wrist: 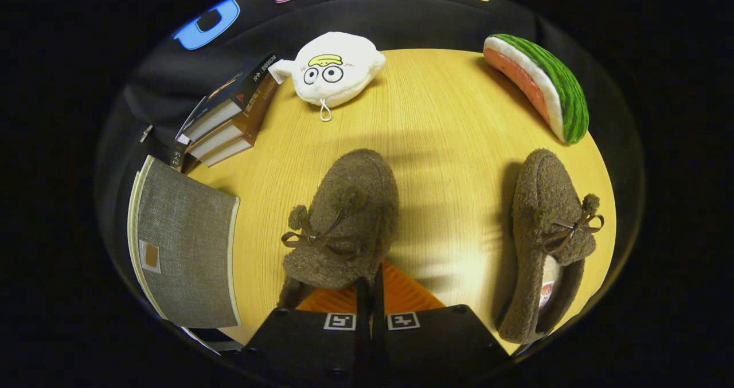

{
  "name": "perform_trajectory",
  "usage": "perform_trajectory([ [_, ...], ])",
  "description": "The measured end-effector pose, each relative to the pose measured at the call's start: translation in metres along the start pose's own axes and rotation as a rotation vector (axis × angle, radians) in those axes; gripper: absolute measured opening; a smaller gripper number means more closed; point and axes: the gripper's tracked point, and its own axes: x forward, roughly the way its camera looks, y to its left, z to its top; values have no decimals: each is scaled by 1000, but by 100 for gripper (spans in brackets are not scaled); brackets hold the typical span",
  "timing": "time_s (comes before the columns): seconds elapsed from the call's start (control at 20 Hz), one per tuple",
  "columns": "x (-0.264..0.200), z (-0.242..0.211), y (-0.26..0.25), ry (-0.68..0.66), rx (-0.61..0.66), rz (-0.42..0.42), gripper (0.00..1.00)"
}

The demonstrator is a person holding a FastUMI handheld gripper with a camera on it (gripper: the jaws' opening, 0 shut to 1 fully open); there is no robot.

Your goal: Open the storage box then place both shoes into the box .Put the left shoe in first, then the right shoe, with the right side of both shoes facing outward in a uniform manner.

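Two brown fuzzy shoes with bows and pom-poms are on the round wooden table. One shoe is right at my gripper, toe pointing away. My fingers are pressed together on the rim of its opening, so the gripper is shut on it. The other shoe lies on its side to the right of the fingers, its opening and insole showing. The grey fabric storage box stands to the left of the held shoe at the table's edge, its grey face with a small tag turned to me.
A stack of books lies beyond the box. A white plush toy sits at the far side of the table, and a watermelon-slice plush at the far right. Bare tabletop lies between the two shoes.
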Motion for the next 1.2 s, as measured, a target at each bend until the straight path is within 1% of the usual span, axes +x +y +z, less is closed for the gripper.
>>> perform_trajectory([
  [0.25, -25, 5, 19, -31, 7, 22, 5],
  [0.4, -54, 14, 31, -65, 50, 37, 5],
  [0.5, -77, 21, 43, -82, 76, 62, 5],
  [0.75, -138, 45, 83, -141, 165, 142, 5],
  [0.95, -173, 56, 128, -187, 234, 215, 5],
  [1.2, -191, 50, 205, -213, 254, 336, 5],
])
